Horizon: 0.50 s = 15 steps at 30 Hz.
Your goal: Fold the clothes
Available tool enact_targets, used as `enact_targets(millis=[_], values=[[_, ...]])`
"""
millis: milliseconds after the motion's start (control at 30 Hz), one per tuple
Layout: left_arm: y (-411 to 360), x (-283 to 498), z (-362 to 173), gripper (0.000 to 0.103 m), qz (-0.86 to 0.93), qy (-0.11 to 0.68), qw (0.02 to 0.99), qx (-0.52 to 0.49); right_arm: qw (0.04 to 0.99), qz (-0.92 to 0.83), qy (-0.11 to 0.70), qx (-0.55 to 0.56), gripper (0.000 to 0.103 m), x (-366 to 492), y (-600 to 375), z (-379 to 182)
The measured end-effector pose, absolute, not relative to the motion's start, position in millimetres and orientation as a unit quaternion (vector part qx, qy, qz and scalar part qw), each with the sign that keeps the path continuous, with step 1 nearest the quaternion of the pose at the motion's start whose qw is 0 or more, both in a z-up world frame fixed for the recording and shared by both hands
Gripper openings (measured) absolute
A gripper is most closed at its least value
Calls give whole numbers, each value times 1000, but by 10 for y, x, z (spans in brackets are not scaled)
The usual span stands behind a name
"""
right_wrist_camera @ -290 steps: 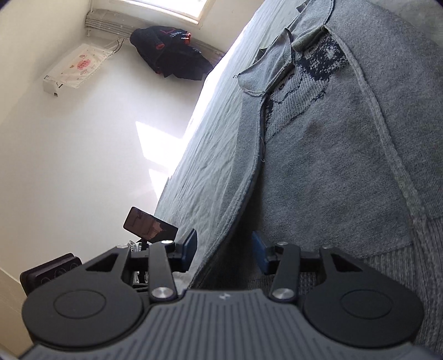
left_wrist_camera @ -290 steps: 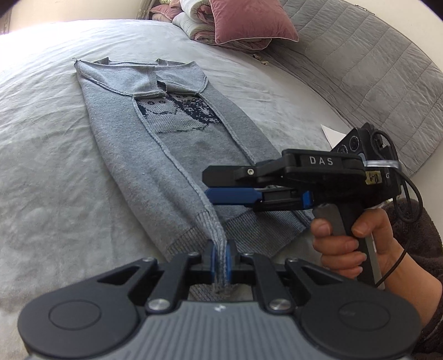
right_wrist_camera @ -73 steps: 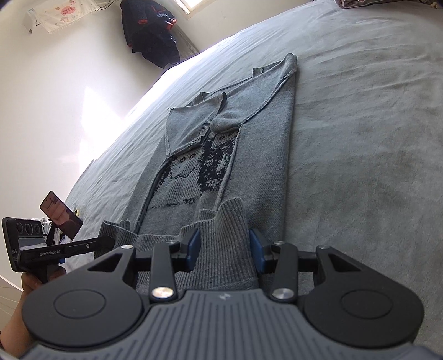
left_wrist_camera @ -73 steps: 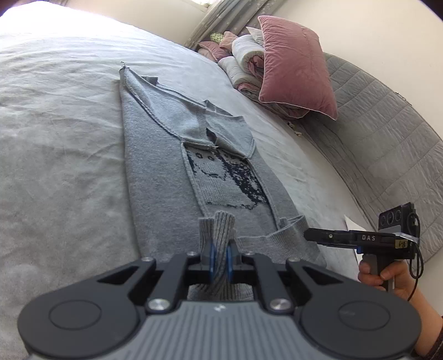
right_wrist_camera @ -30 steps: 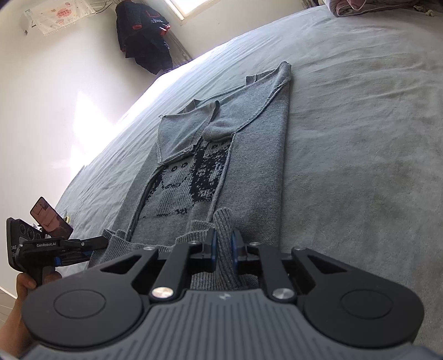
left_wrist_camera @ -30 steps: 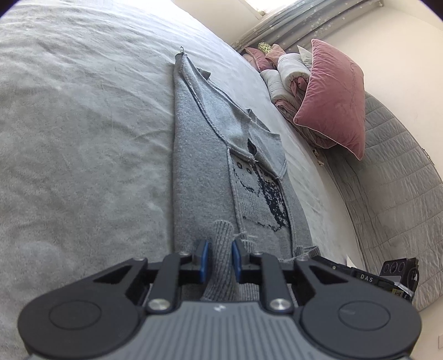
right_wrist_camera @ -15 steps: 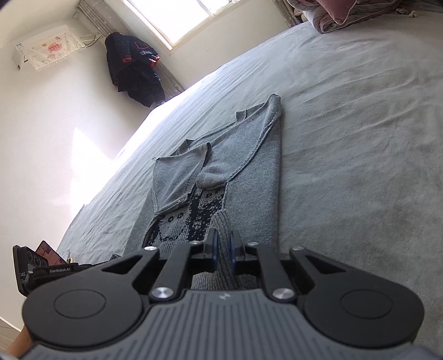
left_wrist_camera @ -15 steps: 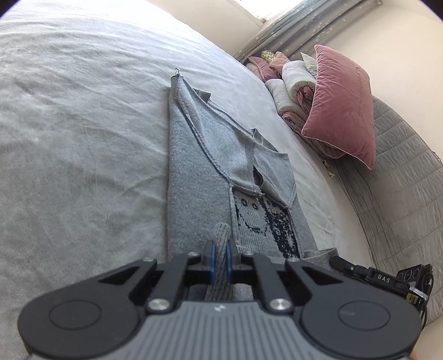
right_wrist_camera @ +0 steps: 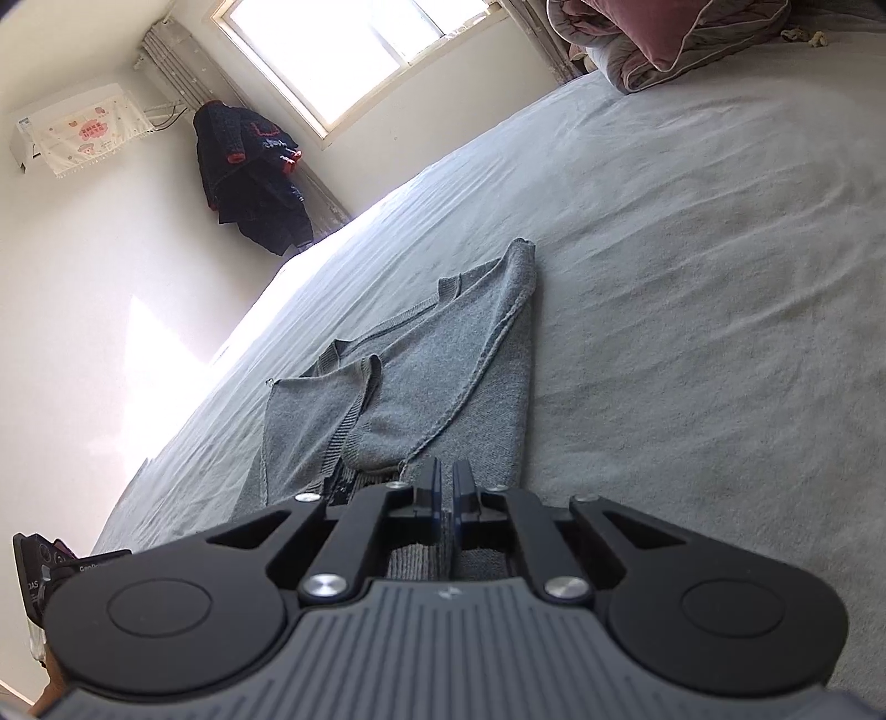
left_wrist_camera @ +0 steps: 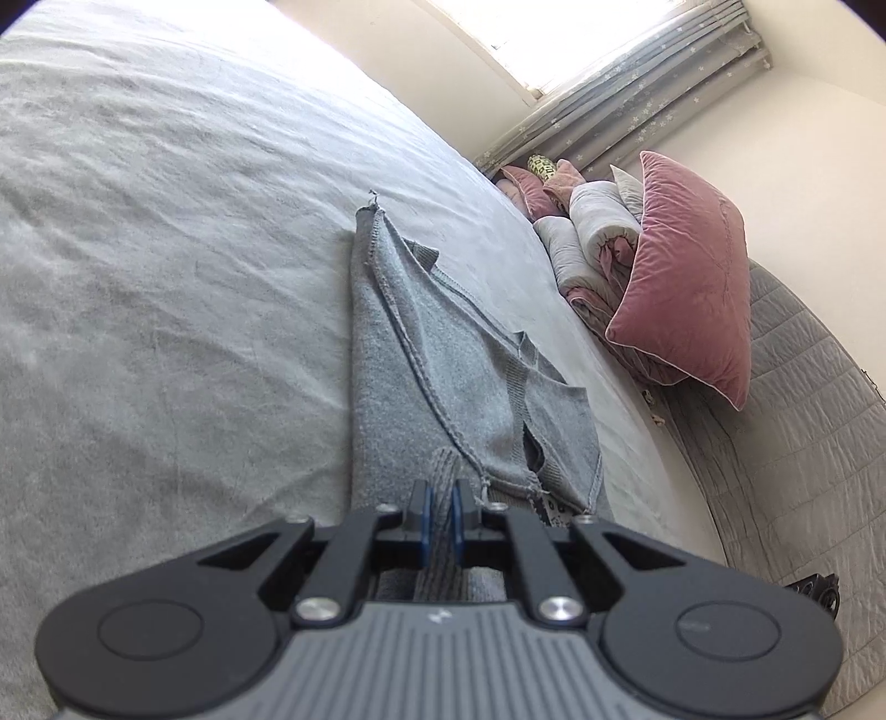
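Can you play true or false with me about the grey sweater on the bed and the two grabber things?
1. The left hand-held gripper is pinching the ribbed hem of the grey sweater. True.
2. The right hand-held gripper is wide open and holds nothing. False: its fingers are closed tight on the sweater's ribbed hem.
3. The sweater lies on a grey bedspread. True.
4. The big cushion by the wall is bright green. False: it is pink.
5. A dark jacket hangs beside the window. True.
6. The sweater's sleeves stick straight out to the sides. False: they are folded in over the body.
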<state>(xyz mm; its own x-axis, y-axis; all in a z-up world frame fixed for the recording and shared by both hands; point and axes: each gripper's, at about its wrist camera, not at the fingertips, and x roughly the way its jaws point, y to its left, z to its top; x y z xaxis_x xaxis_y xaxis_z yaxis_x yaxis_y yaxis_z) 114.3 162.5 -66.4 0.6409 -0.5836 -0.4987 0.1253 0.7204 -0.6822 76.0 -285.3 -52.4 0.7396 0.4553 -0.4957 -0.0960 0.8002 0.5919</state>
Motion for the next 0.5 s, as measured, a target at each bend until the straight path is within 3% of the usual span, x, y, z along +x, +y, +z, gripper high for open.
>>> enact_targets(millis=[133, 400, 500], values=[[1644, 1191, -725, 8, -215, 385, 842, -311, 868, 173, 360, 295, 15, 735, -2909, -582], [1762, 1206, -728, 8, -213, 378, 832, -345, 856, 194, 365, 310, 18, 651, -2926, -540], [1746, 1201, -709, 8, -218, 376, 832, -344, 854, 198, 370, 309, 28, 650, -2917, -534]])
